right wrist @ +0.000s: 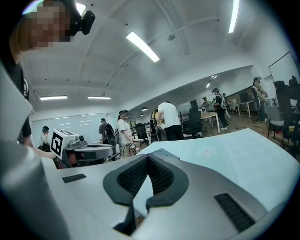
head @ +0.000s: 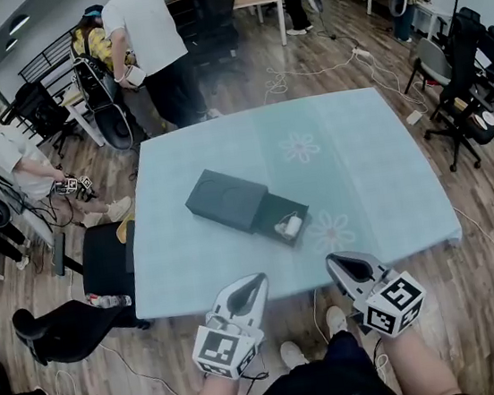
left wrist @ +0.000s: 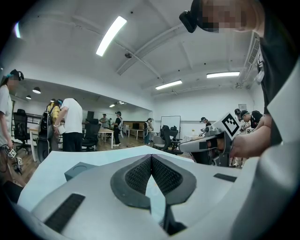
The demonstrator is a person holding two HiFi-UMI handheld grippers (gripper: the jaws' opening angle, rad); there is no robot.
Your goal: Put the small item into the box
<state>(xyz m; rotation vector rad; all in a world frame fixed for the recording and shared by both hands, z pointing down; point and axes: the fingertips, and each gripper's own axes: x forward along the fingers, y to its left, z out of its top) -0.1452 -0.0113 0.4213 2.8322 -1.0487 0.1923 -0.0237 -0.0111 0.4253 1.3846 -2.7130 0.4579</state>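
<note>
A dark grey box point(head: 226, 198) lies on the pale blue table point(head: 379, 175), left of its middle. Its drawer point(head: 272, 213) is pulled out toward the front right, and a small white item point(head: 290, 226) lies inside it. My left gripper point(head: 256, 280) and my right gripper point(head: 331, 262) hover side by side just off the table's front edge, short of the box. Both are shut with nothing between the pads. In the left gripper view the jaws point(left wrist: 151, 157) meet over the table, with the box point(left wrist: 79, 169) to their left. In the right gripper view the jaws point(right wrist: 147, 156) are also together.
A black office chair point(head: 83, 322) stands at the table's left front corner, and more chairs point(head: 463, 91) stand to the right. A standing person point(head: 155, 46) and a seated person point(head: 12, 164) are beyond the far left corner. Cables point(head: 320, 69) run over the wooden floor.
</note>
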